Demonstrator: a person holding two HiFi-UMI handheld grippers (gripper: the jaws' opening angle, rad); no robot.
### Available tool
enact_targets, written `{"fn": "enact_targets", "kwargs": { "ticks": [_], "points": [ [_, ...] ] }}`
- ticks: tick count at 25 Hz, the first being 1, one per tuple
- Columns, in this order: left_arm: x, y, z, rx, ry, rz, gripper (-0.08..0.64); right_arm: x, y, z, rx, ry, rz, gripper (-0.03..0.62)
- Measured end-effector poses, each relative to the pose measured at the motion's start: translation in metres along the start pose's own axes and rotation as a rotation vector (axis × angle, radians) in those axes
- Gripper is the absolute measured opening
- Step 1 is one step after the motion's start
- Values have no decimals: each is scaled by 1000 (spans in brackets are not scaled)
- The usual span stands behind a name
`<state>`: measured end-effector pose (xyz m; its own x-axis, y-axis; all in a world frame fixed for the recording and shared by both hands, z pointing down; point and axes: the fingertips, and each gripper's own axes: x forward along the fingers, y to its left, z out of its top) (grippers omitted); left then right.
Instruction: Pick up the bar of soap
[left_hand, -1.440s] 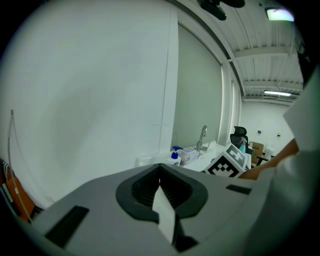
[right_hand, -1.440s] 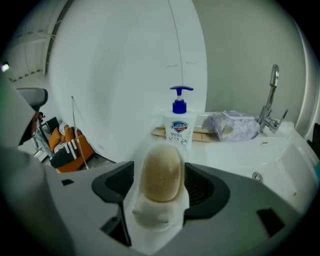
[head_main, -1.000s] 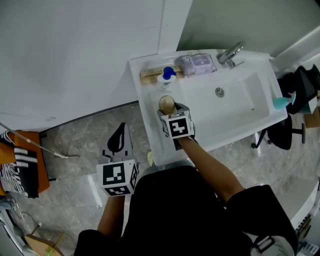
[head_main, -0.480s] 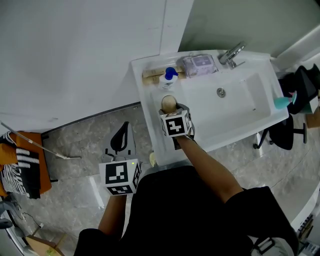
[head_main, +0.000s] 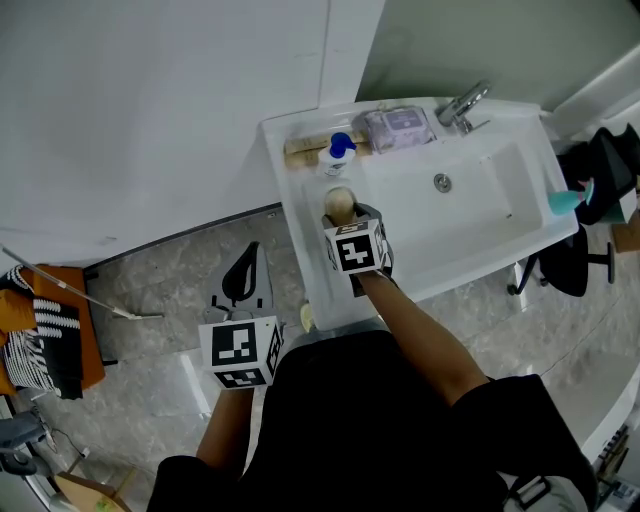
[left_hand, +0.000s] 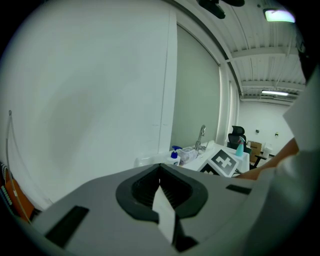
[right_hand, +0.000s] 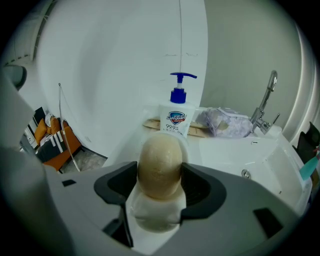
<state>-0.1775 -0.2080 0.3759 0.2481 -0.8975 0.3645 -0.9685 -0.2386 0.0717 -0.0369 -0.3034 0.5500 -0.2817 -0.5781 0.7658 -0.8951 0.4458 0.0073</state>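
A beige oval bar of soap (head_main: 338, 202) sits on the sink's left ledge, over a white soap dish (right_hand: 152, 215). In the right gripper view the soap (right_hand: 160, 165) stands on end between the two black pads, which touch it on both sides. My right gripper (head_main: 340, 212) (right_hand: 160, 175) is closing its jaws on the bar. The left gripper (head_main: 238, 278) hangs low over the floor, left of the sink and away from the soap. In its own view the left gripper (left_hand: 161, 192) has its pads together and holds nothing.
A blue-capped pump bottle (head_main: 337, 152) (right_hand: 177, 117) stands just behind the soap on a wooden tray (head_main: 300, 152). A wipes pack (head_main: 398, 125) and faucet (head_main: 462, 105) sit along the back of the white sink (head_main: 480, 200). A teal bottle (head_main: 562, 205) is at its right edge; a wall lies to the left.
The right gripper has edged forward round the soap, and the bar now looks narrower and tipped up between its jaws. The left gripper has hardly moved.
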Motion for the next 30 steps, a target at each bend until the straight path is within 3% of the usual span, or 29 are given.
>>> {"fn": "enact_targets", "kwargs": {
  "ticks": [3,15,25,30],
  "points": [
    [0,-1,1,3,1,-5,9,4,-1,-1,11,5,1,299],
    [0,4,3,8,0,-1,9,5,-3,-1,-9,-17,4,281],
    [2,6,2,15,5,-4,9,-8,-13,2,85,-90,58,264],
    [4,0,2,21,6,-14,9,1,-11,-7,14,-29,65,264]
  ]
}}
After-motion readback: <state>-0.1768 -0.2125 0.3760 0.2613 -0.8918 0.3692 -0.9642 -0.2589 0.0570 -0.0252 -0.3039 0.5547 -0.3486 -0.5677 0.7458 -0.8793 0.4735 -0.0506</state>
